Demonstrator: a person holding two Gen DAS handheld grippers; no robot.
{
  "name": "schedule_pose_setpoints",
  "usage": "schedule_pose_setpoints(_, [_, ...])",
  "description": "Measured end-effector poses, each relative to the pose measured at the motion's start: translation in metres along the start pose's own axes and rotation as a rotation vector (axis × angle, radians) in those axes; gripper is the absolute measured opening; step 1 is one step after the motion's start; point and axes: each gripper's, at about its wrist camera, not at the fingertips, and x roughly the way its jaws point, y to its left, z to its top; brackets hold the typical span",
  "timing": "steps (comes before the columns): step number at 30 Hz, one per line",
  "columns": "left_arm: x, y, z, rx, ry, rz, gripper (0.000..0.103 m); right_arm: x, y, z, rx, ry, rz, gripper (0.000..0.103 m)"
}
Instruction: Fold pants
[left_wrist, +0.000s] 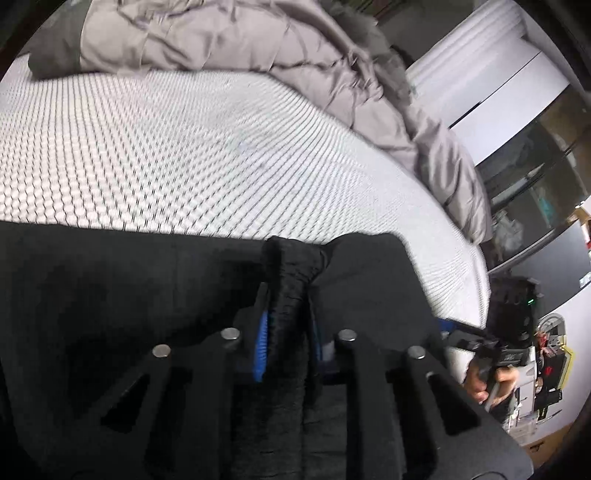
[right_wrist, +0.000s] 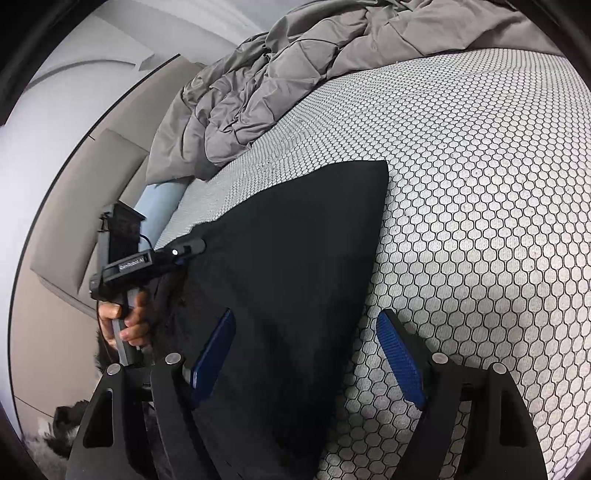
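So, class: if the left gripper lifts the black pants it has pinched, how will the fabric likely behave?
Probably floppy: the pants bunch into a ridge between the left gripper fingers. The rest would likely sag and trail on the mattress. They seem unlikely to slip, since the ribbed blue pads squeeze the cloth.

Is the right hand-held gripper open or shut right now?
Open. The right hand-held gripper has its blue pads spread wide apart over the black pants, clamping nothing.
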Motion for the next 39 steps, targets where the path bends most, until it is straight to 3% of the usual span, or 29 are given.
schedule_pose_setpoints(4, [0.0,0.008,0.011,-0.024,0.0,0.074,0.019,-0.005,0.002,-0.001,-0.003,-0.022,-0.011,0.08])
schedule_pose_setpoints(6, [0.01,0.027,0.007,-0.093,0.025,0.167,0.045,-0.007,-0.001,-0.004,0.006,-0.018,-0.027,0.08])
schedule_pose_setpoints(8, [0.004,0.03,0.005,-0.133,0.012,0.139,0.048,-0.012,-0.005,-0.011,0.012,-0.012,-0.031,0.08])
schedule_pose_setpoints(11, [-0.024,0.015,-0.001,-0.093,-0.025,0.194,0.056,-0.023,-0.006,-0.021,0.001,-0.012,-0.029,0.08])
schedule_pose_setpoints(15, [-0.06,-0.022,-0.026,-0.014,-0.107,0.183,0.073,-0.035,0.003,-0.045,-0.038,0.0,0.044,0.08])
schedule_pose_setpoints(16, [-0.064,-0.036,-0.037,0.024,-0.118,0.172,0.074,-0.036,0.004,-0.051,-0.043,-0.004,0.067,0.076])
schedule_pose_setpoints(18, [-0.064,-0.061,-0.056,0.091,-0.11,0.163,0.076,-0.035,0.003,-0.064,-0.008,-0.008,0.135,0.043])
schedule_pose_setpoints(19, [-0.058,-0.075,-0.064,0.116,-0.097,0.168,0.076,-0.036,0.004,-0.069,0.002,-0.026,0.127,0.026])
schedule_pose_setpoints(21, [-0.046,-0.098,-0.075,0.156,-0.078,0.162,0.076,-0.035,0.003,-0.079,0.015,-0.029,0.105,0.024])
schedule_pose_setpoints(25, [-0.033,-0.141,-0.101,0.242,-0.059,0.12,0.076,-0.034,0.008,-0.112,-0.053,0.091,0.067,0.024])
schedule_pose_setpoints(28, [-0.007,-0.178,-0.13,0.336,-0.017,0.094,0.076,-0.055,0.022,-0.125,-0.162,0.069,0.05,0.025])
schedule_pose_setpoints(30, [0.014,-0.199,-0.145,0.405,0.01,0.095,0.076,-0.07,0.022,-0.12,-0.151,-0.002,0.076,0.04])
schedule_pose_setpoints(31, [0.025,-0.21,-0.157,0.457,0.038,0.112,0.076,-0.073,0.02,-0.114,-0.123,-0.037,0.079,0.057])
schedule_pose_setpoints(32, [0.038,-0.22,-0.169,0.516,0.072,0.157,0.076,-0.074,0.018,-0.109,-0.094,-0.058,0.081,0.064])
schedule_pose_setpoints(35, [0.057,-0.239,-0.205,0.681,0.065,0.299,0.078,-0.049,0.019,-0.094,-0.064,-0.011,0.02,0.064])
schedule_pose_setpoints(37, [0.061,-0.241,-0.212,0.691,0.06,0.314,0.078,-0.023,0.023,-0.086,-0.074,0.058,-0.007,0.064])
schedule_pose_setpoints(39, [0.06,-0.241,-0.214,0.671,0.063,0.292,0.078,-0.005,0.029,-0.071,-0.111,0.069,-0.069,0.054])
